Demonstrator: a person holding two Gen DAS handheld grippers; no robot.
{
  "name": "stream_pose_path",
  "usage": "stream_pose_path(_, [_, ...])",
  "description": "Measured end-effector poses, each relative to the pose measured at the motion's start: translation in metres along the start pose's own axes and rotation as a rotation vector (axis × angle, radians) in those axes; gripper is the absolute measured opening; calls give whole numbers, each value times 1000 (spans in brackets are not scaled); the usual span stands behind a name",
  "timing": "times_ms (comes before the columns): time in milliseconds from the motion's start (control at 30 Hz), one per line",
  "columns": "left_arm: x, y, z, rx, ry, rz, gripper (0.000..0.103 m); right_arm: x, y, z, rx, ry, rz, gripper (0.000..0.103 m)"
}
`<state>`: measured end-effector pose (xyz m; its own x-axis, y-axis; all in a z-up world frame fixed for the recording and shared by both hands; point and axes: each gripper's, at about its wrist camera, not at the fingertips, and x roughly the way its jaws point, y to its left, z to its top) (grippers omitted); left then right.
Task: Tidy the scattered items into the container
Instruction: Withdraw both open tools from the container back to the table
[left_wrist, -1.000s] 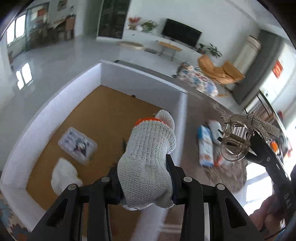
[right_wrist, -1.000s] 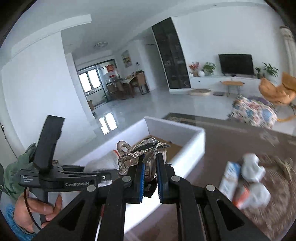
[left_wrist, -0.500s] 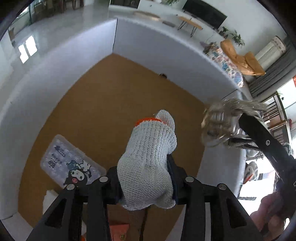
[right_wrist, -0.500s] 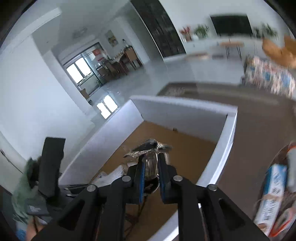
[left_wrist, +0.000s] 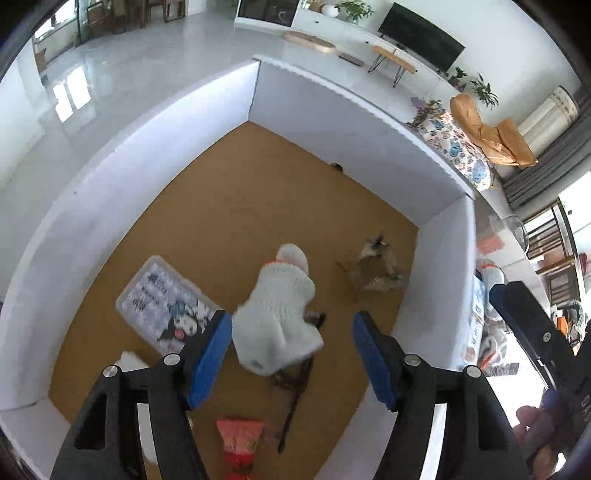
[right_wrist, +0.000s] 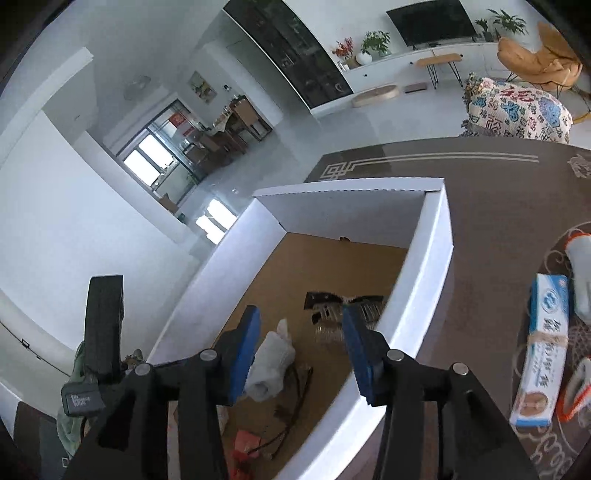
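A white box with a brown floor (left_wrist: 229, 206) (right_wrist: 424, 258) is the container. My left gripper (left_wrist: 291, 354) is open above it; the white knit glove (left_wrist: 280, 314) (right_wrist: 271, 360) is free below the fingers, inside the box. My right gripper (right_wrist: 301, 347) is open over the box's right wall; the metal clip (left_wrist: 375, 267) (right_wrist: 341, 310), blurred, is inside the box near that wall. A toothpaste box (right_wrist: 543, 350) and a white glove with orange trim (right_wrist: 581, 269) lie outside on the table's mat.
Inside the box are a clear cartoon-printed pack (left_wrist: 166, 306), a red packet (left_wrist: 240, 439), dark cord (left_wrist: 295, 387) and a white item (left_wrist: 127, 360). The dark table (right_wrist: 498, 206) stretches to the right of the box. My right gripper's body (left_wrist: 532, 332) is at the box's right.
Both grippers have opened. The glove has dropped from my left gripper into the box, and the metal clip has dropped from my right gripper into the box.
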<state>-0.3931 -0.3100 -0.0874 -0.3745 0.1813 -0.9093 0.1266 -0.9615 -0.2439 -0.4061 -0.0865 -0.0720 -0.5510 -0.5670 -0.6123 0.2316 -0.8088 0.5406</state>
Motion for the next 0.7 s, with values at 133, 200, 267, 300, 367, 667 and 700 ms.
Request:
stream_pose_path(133, [-27,-21,-28,42,-45,-13,67,-32,-4,-22,-9,-26,-15,48])
stream_pose_path(200, [-44,-39,-47,81,-74,-26,67,-53,-14,-38,4,-35,-28,48])
stream_pose_path(267, [-61,-61,-70,132,-106,-41,67,-75,-27,-57,23,-50,-42,48])
stream_pose_path(300, [-68,-73,-82,158,-115,-53,68,-86,-35,-67,36,-54,-54,48])
stream_pose_path(367, [-77,-101,-114,208,-125,-86,77,-111,-58,-90,69,-58,-91,48])
stream_pose_path(667, [-15,-204,-250,332,-33,-195,95,-217,-172,-203,202,-77,-357,48])
stream_pose_path(700, [-2,-211,-258,335,-18,-195,95,-230,-182,-216,217,-90,-386,48])
